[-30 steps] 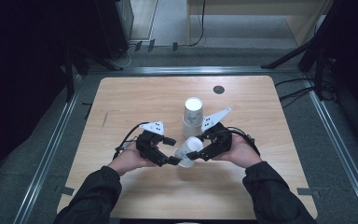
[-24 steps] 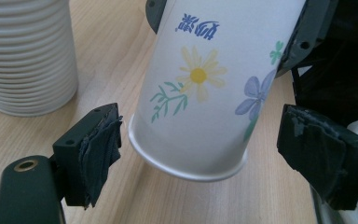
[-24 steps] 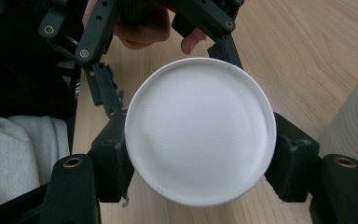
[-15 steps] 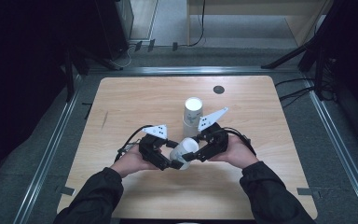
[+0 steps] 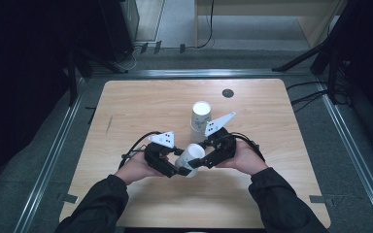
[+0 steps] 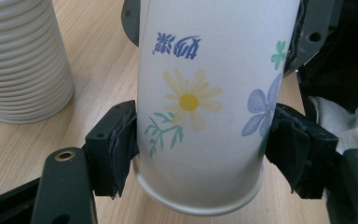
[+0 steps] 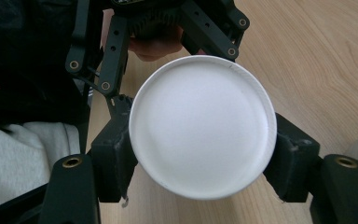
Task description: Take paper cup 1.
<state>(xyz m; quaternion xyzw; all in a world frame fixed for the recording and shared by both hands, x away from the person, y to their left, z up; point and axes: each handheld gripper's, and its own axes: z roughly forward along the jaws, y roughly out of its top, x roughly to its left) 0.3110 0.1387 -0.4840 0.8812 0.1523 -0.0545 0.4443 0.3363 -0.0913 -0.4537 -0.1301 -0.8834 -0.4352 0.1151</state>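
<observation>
A white paper cup (image 5: 190, 156) printed with flowers hangs tilted above the table's near middle, between both hands. My left gripper (image 5: 178, 167) has just been closing, and its pads now press on the cup's sides (image 6: 205, 93) near the base rim. My right gripper (image 5: 199, 162) is shut on the same cup. In the right gripper view the cup's round white end (image 7: 203, 135) sits between my right gripper's jaws (image 7: 203, 149), and the left gripper's black frame (image 7: 168, 28) is behind it. A stack of white cups (image 5: 200, 121) stands upside down just beyond the hands.
The stack of cups (image 6: 23, 60) is close on the left in the left gripper view. A small black round disc (image 5: 228, 92) lies at the wooden table's (image 5: 141, 107) far side. Metal rails (image 5: 53, 155) run along both sides of the table, with cables and dark stands beyond.
The left gripper's jaws have closed onto the flowered cup, which the right gripper held all along. Both hands have stayed in place.
</observation>
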